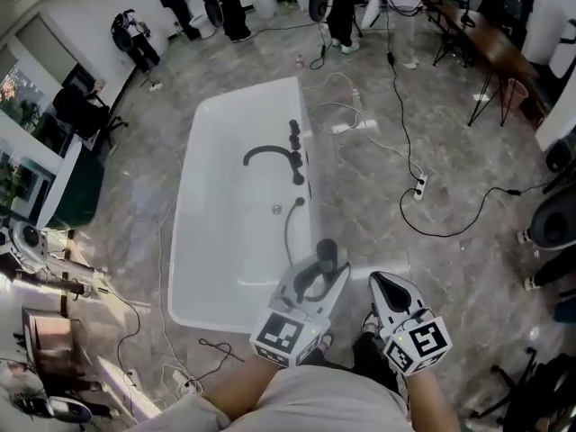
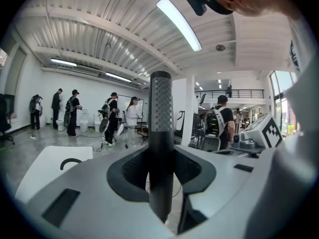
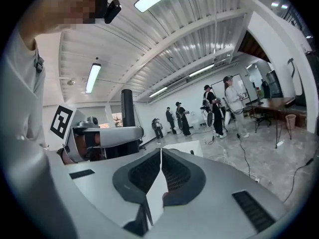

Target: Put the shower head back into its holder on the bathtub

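Clamping shower head (image 2: 160, 128) upright in left gripper (image 1: 317, 277), fingers (image 2: 130, 171) pinched on its dark handle, spray end up. Holding right gripper (image 3: 160, 153) just right of left, fingers (image 3: 145, 172) pressed together, nothing between. Standing by near right corner of tub (image 1: 184, 205), with head over that corner, well apart from black fittings (image 1: 296, 147) on right rim. Trailing hose (image 1: 289, 228) from rim near fittings back to head. Cannot tell which fitting is holder: too small in head view. Likely mid-carry, not yet seated.

Risks, as judgement:
- Could slip or twist in grip: round smooth handle, only two pads, pull from hose.
- Could snag hose loop on faucet (image 1: 265, 154) or fittings when reaching far, dragging head off line.
- Could miss holder or knock rim: small target, one gripper doing it all, right one idle.
- Could trip on cables (image 1: 211, 347) on floor by tub's near end if stepping closer.
- Could drop head into tub and chip it if letting go before fully seated.
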Demonstrator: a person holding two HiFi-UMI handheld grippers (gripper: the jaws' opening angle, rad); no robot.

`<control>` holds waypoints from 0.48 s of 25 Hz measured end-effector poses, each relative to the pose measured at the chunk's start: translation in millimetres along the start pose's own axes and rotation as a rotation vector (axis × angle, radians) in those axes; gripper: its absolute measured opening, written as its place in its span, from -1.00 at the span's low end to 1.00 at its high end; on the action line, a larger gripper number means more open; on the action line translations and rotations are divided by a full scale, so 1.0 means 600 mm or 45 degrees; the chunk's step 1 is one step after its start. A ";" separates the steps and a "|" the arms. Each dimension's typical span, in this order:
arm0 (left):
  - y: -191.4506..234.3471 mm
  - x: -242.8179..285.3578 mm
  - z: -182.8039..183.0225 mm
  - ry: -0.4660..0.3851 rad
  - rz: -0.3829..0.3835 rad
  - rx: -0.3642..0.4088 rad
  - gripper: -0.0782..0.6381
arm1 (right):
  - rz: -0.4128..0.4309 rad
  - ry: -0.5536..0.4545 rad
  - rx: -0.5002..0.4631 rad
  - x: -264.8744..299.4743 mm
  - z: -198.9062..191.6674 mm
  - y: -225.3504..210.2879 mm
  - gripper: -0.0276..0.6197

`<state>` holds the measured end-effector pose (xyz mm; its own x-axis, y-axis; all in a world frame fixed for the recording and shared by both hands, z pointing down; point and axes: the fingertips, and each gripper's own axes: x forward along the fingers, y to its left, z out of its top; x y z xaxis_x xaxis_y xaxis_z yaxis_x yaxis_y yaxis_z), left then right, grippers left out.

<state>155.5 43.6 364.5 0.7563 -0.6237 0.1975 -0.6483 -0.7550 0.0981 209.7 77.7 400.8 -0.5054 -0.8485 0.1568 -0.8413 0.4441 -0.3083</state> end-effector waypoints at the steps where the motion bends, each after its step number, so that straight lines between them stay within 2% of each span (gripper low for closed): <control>1: 0.011 0.004 0.006 -0.006 0.048 -0.010 -0.43 | 0.044 0.014 -0.008 0.010 0.007 -0.006 -0.87; 7: 0.062 0.011 0.032 -0.036 0.309 -0.057 -0.43 | 0.287 0.113 -0.014 0.060 0.002 -0.030 -0.87; 12: 0.095 -0.013 0.035 -0.042 0.468 -0.090 -0.43 | 0.455 0.208 -0.037 0.097 -0.034 -0.011 -0.87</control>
<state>114.5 1.3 348.0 0.4737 -0.8576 0.2004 -0.8806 -0.4644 0.0940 181.8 31.4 431.0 -0.7893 -0.5831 0.1925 -0.6108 0.7132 -0.3440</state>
